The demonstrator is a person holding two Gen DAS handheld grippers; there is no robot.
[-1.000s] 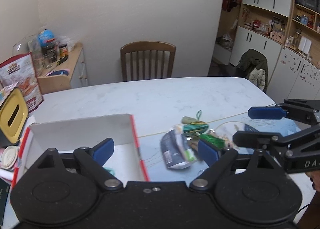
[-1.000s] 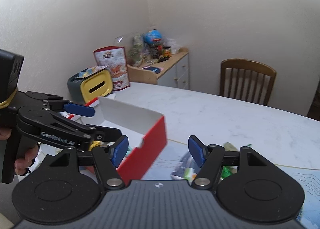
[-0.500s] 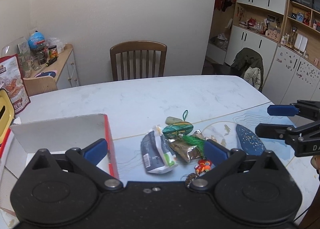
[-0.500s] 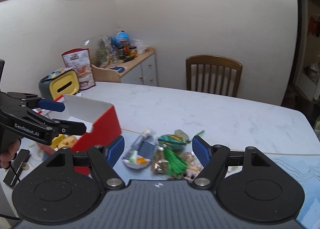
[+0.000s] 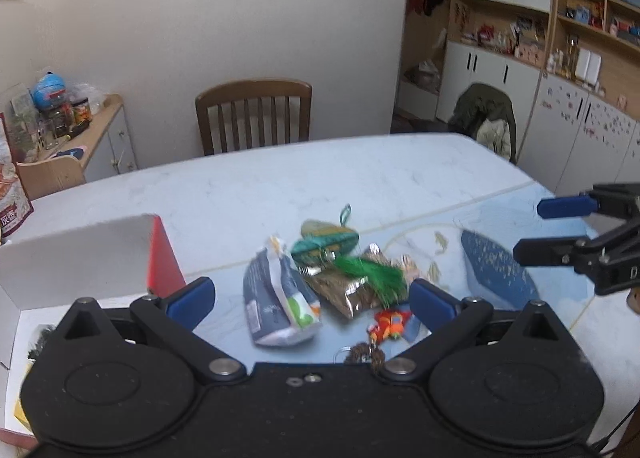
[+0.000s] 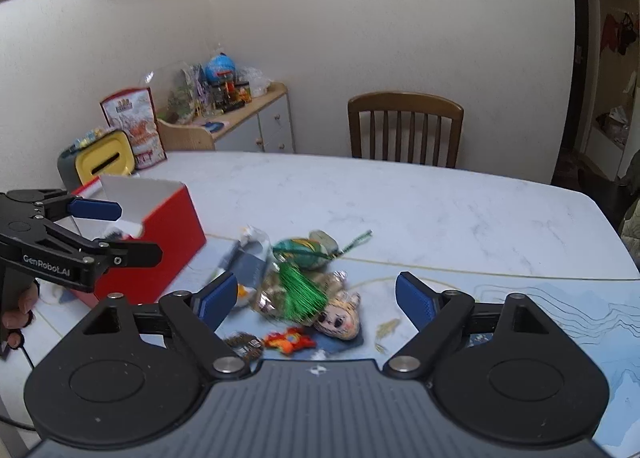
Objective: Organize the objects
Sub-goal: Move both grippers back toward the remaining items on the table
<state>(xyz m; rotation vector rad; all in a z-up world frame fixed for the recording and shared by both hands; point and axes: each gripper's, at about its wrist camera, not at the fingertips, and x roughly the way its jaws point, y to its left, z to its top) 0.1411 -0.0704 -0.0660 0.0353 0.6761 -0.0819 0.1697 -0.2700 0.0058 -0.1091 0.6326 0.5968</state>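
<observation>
Left wrist view. The left gripper (image 5: 312,296) is spread wide, its blue pads (image 5: 191,295) holding nothing. Nearest, just ahead of the housing and between the fingers, lie a brown keyring charm (image 5: 362,352) and an orange-red toy (image 5: 390,326). Beyond these, still within the span of the fingers, a grey-blue snack pouch (image 5: 276,298) lies on its side; beside it, toward the right finger, is a foil packet (image 5: 348,286) overlaid by a green tassel (image 5: 372,272). Just past them sits a green embroidered pouch (image 5: 324,244). Left of the left finger stands the red box (image 5: 162,262), open at the top, with white inner walls. All rest on the marble table (image 5: 280,186). To the far right, the right gripper (image 5: 548,230) hovers above the table with its fingers parted and empty. Farthest, a wooden chair (image 5: 254,114) stands against the wall.

Right wrist view. The right gripper (image 6: 312,296) is likewise spread and empty. Between its fingers, nearest first: the orange-red toy (image 6: 288,340), a doll head (image 6: 338,320), then the tassel (image 6: 300,292) and the embroidered pouch (image 6: 304,248). The snack pouch (image 6: 248,262) lies toward the left finger. Left of the fingers, the left gripper (image 6: 120,232) is open in front of the red box (image 6: 160,246). Behind the box stands a yellow container (image 6: 102,160); the chair (image 6: 404,126) is farthest.
</observation>
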